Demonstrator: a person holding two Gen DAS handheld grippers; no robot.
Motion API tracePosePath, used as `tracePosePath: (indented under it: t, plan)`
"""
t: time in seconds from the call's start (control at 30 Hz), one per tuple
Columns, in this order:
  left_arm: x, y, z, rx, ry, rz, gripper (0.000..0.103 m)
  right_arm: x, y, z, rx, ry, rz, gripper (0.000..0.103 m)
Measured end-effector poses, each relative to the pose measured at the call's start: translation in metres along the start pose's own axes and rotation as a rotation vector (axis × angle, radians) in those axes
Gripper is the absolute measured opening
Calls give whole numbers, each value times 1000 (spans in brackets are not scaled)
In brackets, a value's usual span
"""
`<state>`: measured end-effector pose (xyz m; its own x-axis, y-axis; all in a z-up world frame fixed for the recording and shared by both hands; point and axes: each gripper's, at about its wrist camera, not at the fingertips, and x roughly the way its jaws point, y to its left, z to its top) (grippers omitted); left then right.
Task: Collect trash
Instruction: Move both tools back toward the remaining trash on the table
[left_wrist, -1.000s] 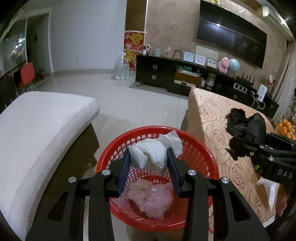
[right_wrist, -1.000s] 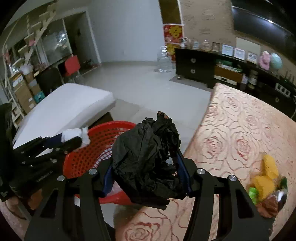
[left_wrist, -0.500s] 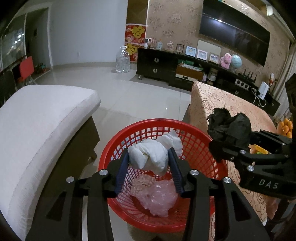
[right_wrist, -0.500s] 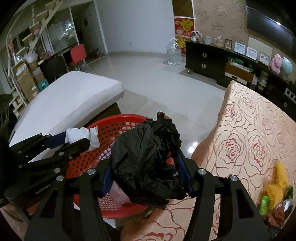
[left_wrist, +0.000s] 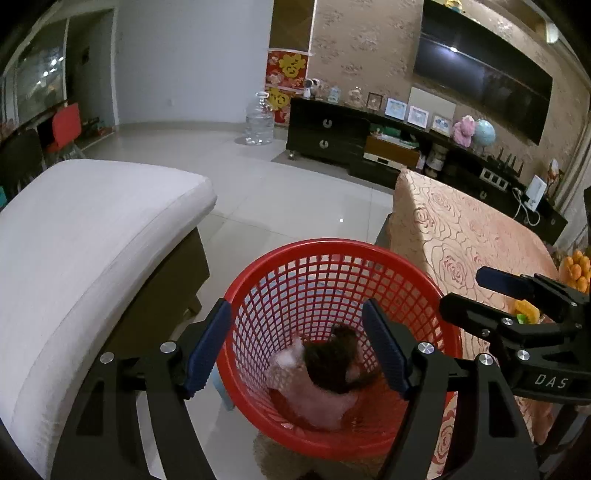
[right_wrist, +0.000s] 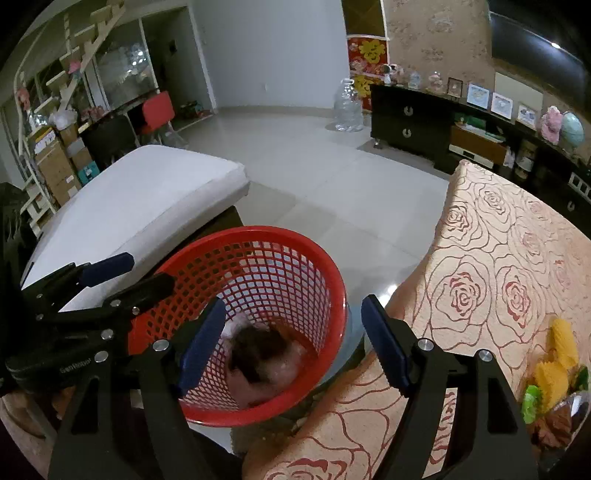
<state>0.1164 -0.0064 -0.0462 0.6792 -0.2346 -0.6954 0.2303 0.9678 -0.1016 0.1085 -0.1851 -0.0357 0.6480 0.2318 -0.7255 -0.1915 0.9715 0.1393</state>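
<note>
At lower centre, both the left gripper and right gripper are held spread and empty over the red basket; its rim could be clipped and, seemingly light, tipped.

the pale tiled floor carries most of what i see: my red mesh basket stands on it, between the white cushioned bench and the table in its rose-patterned cloth. a clear water jug sits on the tiles further off, beside the dark low cabinet along the wall. on the cloth, near its right edge, lie yellow and green wrapped bits (i can't tell exactly what they are)
</note>
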Motion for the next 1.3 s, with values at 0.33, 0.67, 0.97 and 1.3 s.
tracePosePath:
  t: [0.33, 0.67, 0.97, 1.3]
  plan:
    - [-7, -6, -4, 3, -9, 8, 73, -12, -17, -16, 24, -13, -39, 73]
    - [-16, -28, -8, 27, -26, -28, 74, -43, -53, -41, 80, -47, -106, 76]
    - [-17, -79, -21, 113, -13, -113, 75, -94, -113, -90, 171, -78, -265, 84]
    - [-11, -149, -43, 236, 22, -213, 76, -158, -206, -158, 329, -99, -479, 90]
